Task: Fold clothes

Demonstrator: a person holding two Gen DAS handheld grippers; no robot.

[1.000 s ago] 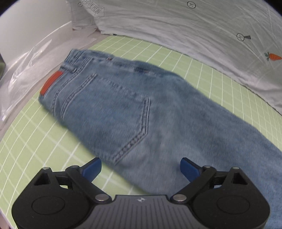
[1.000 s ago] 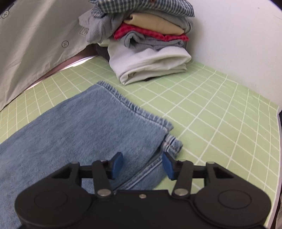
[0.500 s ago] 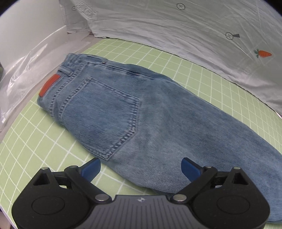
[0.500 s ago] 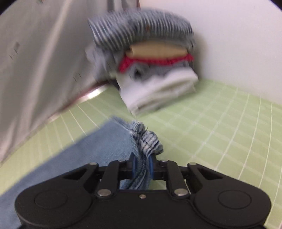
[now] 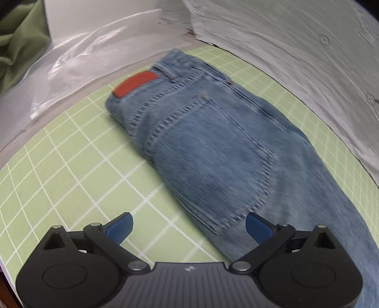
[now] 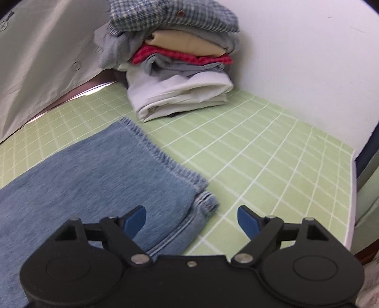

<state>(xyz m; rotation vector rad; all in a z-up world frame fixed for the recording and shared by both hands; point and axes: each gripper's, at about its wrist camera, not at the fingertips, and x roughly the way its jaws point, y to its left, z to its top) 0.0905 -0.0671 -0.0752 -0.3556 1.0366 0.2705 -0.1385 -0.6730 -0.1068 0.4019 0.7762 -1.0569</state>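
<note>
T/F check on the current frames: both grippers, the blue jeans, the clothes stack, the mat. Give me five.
1. The left gripper is open. True.
2. The right gripper is shut on the blue denim jeans' hem. False: it is open, holding nothing.
3. An orange-red patch sits at the jeans' waistband. True.
4. The folded clothes stack lies on the jeans. False: it sits apart, on the green grid mat.
5. A checked shirt tops the stack. True.
</note>
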